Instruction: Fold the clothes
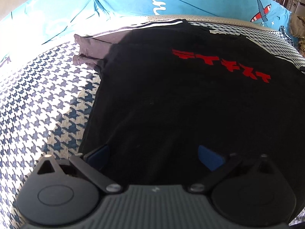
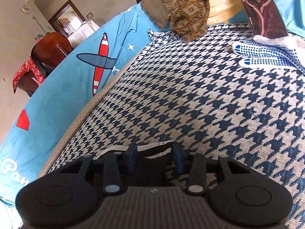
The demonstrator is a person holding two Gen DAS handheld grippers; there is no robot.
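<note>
Left wrist view has the left gripper [image 1: 153, 157] spread wide over the black shirt [image 1: 171, 99], flat on the houndstooth cover [image 1: 43, 103]. Right gripper [image 2: 154, 159] pinches a striped garment edge [image 2: 150, 148] near the cover's blue-sheeted [image 2: 63, 103] edge; dotted gloves [image 2: 266, 55] lie farther off.

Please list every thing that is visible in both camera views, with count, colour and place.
shirt: one, black with red print, flat on the mat.
striped garment: one, black and white, between the right fingers.
mat: one, navy and white houndstooth, under everything.
sheet: one, blue with plane prints, beside the mat.
gloves: a white pile with blue dots, far on the mat; count unclear.
phone: one, propped upright behind the gloves.
patterned cloth: one, brown and olive, at the far edge of the mat.
left gripper: open, over the shirt's near edge.
right gripper: around the striped garment.
</note>
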